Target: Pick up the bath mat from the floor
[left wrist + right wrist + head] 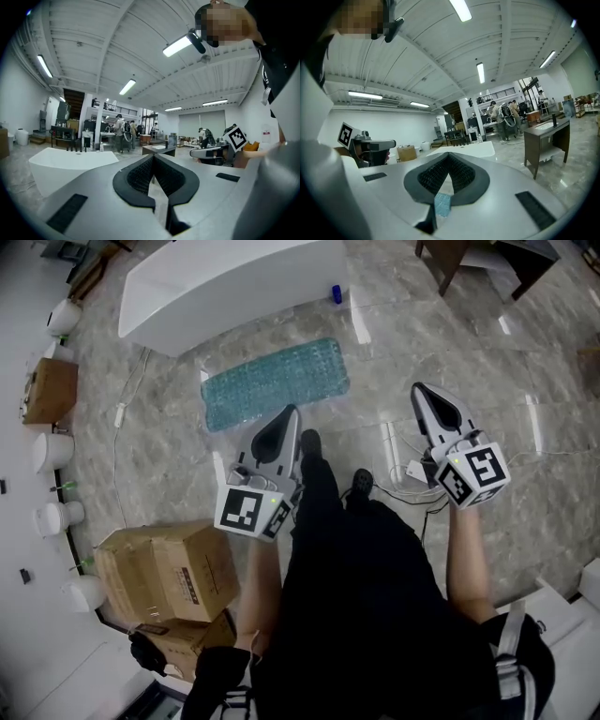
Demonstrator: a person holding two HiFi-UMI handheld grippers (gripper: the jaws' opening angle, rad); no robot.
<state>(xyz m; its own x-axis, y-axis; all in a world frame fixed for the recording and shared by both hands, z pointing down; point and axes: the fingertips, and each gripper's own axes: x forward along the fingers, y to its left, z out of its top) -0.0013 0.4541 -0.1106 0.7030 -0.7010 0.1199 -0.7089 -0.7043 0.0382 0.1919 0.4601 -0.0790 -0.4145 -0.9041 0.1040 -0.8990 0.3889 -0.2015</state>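
One teal, knobbly rectangular bath mat lies flat on the grey marble floor, just beside one long white bathtub. Two grippers hang over the floor, clear of the mat: the left gripper near its closer edge, the right gripper off to the side. Both pairs of fingers are closed on nothing. Three brown cardboard boxes stand at the left, two of them touching.

Black clothing, black shoes, grey-and-black left tool and right tool (each with a square-marker cube)
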